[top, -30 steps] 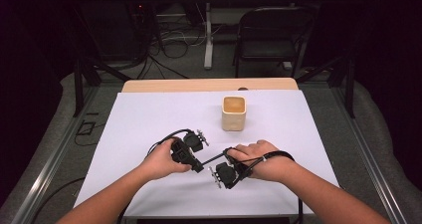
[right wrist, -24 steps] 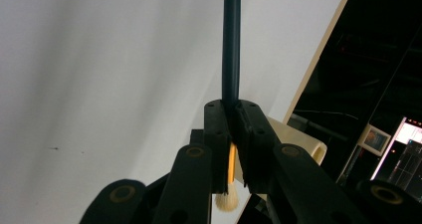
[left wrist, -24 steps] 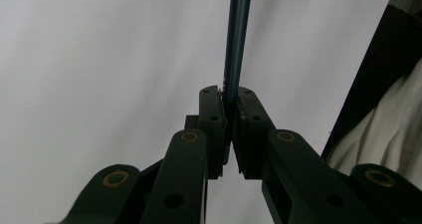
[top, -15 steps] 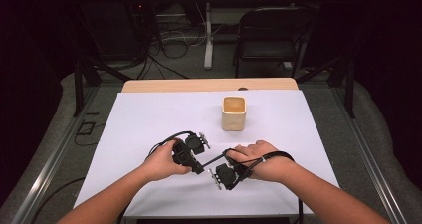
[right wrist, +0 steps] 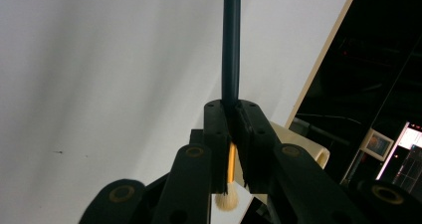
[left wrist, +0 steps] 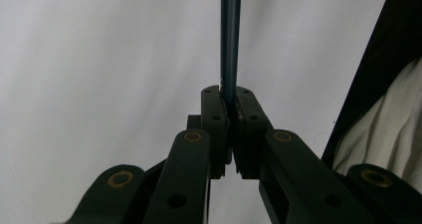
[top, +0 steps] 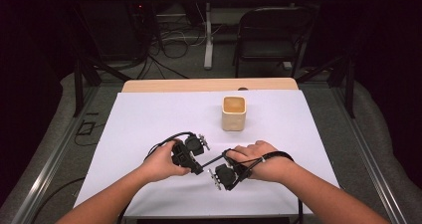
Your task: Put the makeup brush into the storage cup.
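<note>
A white sheet point(top: 149, 124) covers the wooden table point(top: 209, 84), and the work sits near its front edge. Toward the back of the sheet stands a square beige cup point(top: 233, 113), upright and open at the top, well apart from both hands.

The left hand point(top: 161, 160) and the right hand point(top: 263, 160) rest low over the sheet, close together, each holding a black gripper. The left gripper point(top: 198, 170) points toward the right one, and the right gripper point(top: 225, 157) points back toward it, so the two tools face each other.

Between them runs a thin dark brush point(top: 211, 162), lying nearly level just above the sheet and slanting up to the right in the high view. Both grippers are clenched on it, one at each end.

In the left gripper view, the left gripper point(left wrist: 230, 100) has its jaws pressed together on the dark blue-green handle of the brush point(left wrist: 230, 40), which runs straight away from the tips over the white sheet point(left wrist: 99, 59).

In the right gripper view, the right gripper point(right wrist: 232, 107) clamps the same handle point(right wrist: 231, 45). Behind the jaw tips an orange band and a pale tuft of bristles point(right wrist: 228, 200) show, so this gripper holds the brush near its head. The beige cup point(right wrist: 298, 139) shows partly behind the jaws.
</note>
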Motion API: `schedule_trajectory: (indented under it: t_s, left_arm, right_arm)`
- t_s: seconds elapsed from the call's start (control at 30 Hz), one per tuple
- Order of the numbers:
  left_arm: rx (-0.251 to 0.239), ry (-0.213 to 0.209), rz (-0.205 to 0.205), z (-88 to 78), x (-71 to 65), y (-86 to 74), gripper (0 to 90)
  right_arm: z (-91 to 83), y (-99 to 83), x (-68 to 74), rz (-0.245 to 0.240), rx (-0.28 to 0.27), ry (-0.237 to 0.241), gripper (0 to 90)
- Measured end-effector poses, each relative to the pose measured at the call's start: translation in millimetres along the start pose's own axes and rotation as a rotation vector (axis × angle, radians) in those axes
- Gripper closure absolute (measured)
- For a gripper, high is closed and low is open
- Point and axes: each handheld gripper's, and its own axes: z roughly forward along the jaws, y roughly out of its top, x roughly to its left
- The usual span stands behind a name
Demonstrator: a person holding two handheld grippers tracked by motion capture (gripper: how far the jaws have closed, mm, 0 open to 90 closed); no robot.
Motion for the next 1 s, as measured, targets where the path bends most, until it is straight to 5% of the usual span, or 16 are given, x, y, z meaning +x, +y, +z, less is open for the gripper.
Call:
schedule_trajectory:
  t_s: [1.0]
  left_arm:
    - [-0.047,0.016,0.0,-4.2,-0.5,-2.4,85.5]
  right_arm:
    - [0.0,-3.0,-2.6,0.024,0.004,-0.019,76.9]
